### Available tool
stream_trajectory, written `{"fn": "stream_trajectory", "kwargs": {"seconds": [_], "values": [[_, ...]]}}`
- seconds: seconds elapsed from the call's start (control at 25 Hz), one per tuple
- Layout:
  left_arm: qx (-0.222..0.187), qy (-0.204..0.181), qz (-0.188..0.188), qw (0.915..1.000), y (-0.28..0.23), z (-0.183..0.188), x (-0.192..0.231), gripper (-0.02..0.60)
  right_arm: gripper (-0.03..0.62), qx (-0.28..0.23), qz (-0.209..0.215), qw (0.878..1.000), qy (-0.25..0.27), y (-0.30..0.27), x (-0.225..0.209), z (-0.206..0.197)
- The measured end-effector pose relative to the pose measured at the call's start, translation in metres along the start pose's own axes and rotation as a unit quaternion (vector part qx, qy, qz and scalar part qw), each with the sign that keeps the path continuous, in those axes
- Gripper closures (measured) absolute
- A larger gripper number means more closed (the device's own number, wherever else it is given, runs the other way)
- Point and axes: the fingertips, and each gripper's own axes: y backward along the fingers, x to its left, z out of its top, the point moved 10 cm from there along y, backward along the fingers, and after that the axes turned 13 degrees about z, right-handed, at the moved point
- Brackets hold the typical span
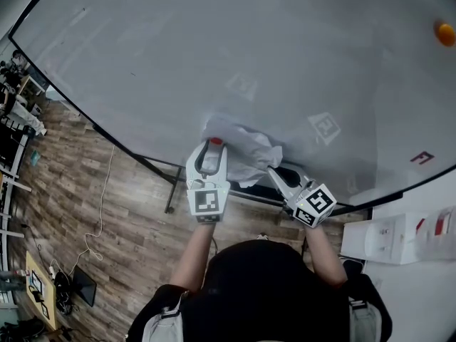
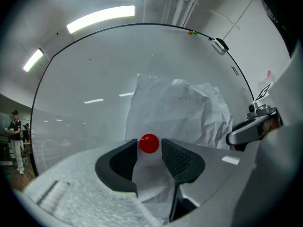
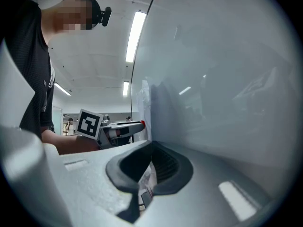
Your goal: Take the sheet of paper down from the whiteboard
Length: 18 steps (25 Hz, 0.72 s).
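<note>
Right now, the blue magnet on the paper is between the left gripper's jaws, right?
No: the magnet is red, not blue, as the left gripper view shows. It is on the paper, between the left gripper's jaws.

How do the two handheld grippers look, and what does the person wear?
Both the left gripper and the right gripper have pale grey plastic bodies, black ribbed pads and a white cube with black square markers. The person wears a black top; the forearms are bare.
</note>
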Motion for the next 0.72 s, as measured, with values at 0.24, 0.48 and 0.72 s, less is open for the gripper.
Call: {"fn": "stream_trajectory", "kwargs": {"seconds": [0.24, 0.48, 0.72], "values": [[-0.002, 0.003, 0.001, 1.0, -0.0014, -0.0004, 0.0015, 0.433, 0.589, 0.002, 0.002, 1.0, 0.001, 0.0002, -0.0012, 0.0005], [0.002, -0.003, -0.001, 1.0, -0.0029, -0.0056, 0.0052, 0.433, 0.589, 0.005, 0.002, 1.0, 0.001, 0.0, -0.0029, 0.0007], [-0.007, -0.004, -0.003, 1.0, -0.0027, -0.0005, 0.0036, 0.446, 0.589, 0.005, 0.002, 1.0, -0.001, -0.0004, -0.0035, -0.0002]]}}
